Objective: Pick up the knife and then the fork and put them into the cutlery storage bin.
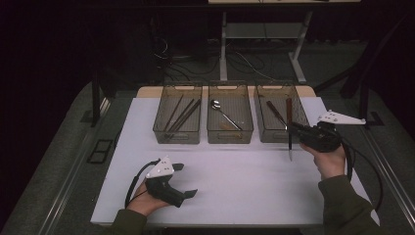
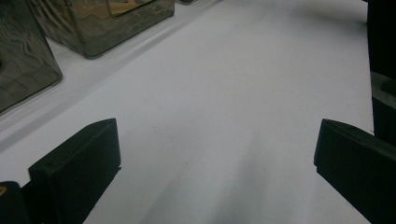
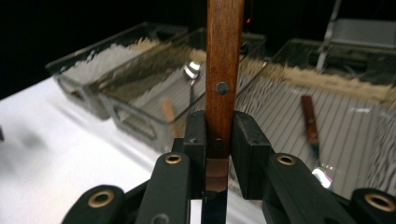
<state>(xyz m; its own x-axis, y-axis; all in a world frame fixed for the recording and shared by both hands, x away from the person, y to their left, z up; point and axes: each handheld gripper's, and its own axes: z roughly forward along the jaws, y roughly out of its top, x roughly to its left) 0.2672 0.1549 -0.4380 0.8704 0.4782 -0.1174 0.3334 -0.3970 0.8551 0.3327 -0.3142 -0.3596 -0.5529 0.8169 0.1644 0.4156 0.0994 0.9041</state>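
- Right gripper [image 1: 292,128] of mine is clamped tight on a wooden-handled knife [image 1: 289,128], jaws pressed against both flat sides of the handle just above where the blade begins
- Seen from my right gripper view, the knife [image 3: 224,70] stands upright between the jaws, brown handle with a metal rivet rising above them, dark blade running down below
- From above, the knife hangs by the front wall of the right basket [image 1: 298,105], handle up over the basket and blade tip pointing down toward the white table [image 1: 235,171], near its right edge
- Right basket already has another brown-handled knife [image 1: 275,111] lying in it
- Middle basket [image 1: 230,88] holds a metal spoon [image 1: 219,108] and a small wooden-handled piece; left basket [image 1: 177,89] holds several dark chopsticks [image 1: 181,115]
- All three baskets sit side by side along the far edge of the table
- Left gripper [image 1: 186,179] of mine rests low near the front left corner of the table, jaws spread wide with nothing between them
- My left gripper view shows bare white table between those jaws, with the baskets off toward the upper left
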